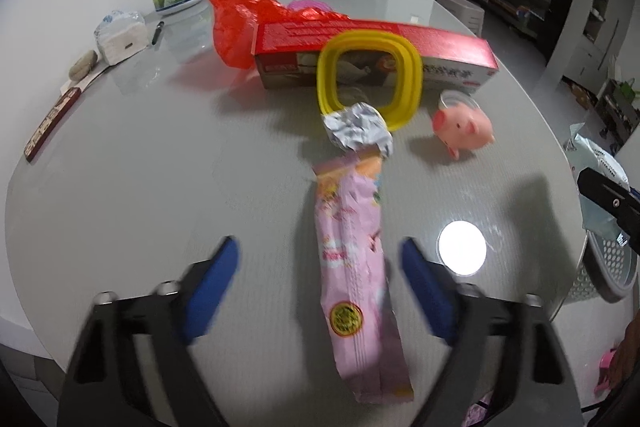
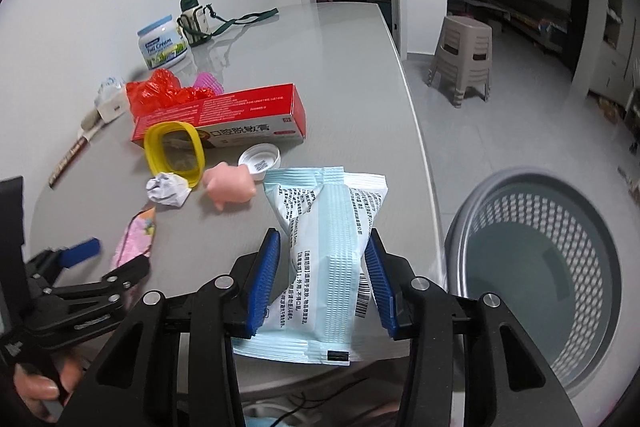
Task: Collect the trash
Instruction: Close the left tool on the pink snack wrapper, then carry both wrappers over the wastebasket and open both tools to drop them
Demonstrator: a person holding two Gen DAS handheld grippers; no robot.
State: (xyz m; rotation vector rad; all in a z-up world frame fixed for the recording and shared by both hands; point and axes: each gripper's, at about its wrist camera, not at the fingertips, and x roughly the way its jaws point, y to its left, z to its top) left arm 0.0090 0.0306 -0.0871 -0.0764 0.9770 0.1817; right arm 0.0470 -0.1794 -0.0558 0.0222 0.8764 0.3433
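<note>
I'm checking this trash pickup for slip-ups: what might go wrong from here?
1. The right gripper pinches the pale blue packet only at its middle; the soft pack may slip before it is over the gray bin.
2. The left gripper is open around the pink wrapper, which lies flat, so the fingers may slide off it.
3. The foil ball, yellow lid and pig toy sit just past the wrapper and may get knocked.

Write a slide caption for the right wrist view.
Right gripper clamps a pale blue wipes packet beside the grey perforated bin.
</note>
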